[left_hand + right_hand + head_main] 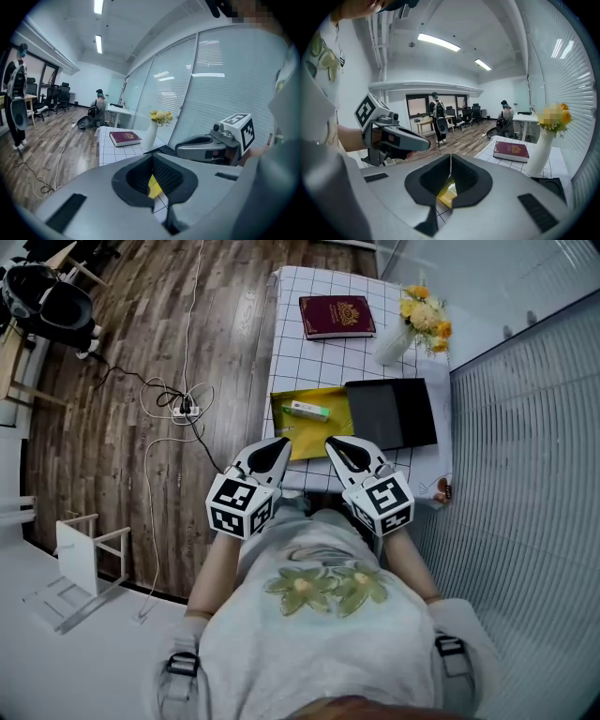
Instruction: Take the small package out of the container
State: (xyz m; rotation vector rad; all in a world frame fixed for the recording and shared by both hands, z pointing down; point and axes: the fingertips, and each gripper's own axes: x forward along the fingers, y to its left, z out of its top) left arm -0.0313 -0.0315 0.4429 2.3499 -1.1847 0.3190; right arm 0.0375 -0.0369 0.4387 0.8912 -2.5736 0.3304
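Note:
A yellow container (330,431) lies on the white gridded table (295,296), and in it rests the small white and green package (308,410). Both grippers hover over the table's near edge, just short of the container. My left gripper (279,442) has its jaws together with nothing in them, and so does my right gripper (336,442) beside it. In the left gripper view the closed tips (153,157) point along the table, with yellow (154,186) showing below them. In the right gripper view the tips (450,157) are shut too, above the yellow container (447,193).
A black tray (392,413) lies right of the yellow container. Farther back are a red book (337,316) and a white vase of flowers (394,341). Cables and a power strip (187,410) lie on the wooden floor at left. A glass wall with blinds runs along the right.

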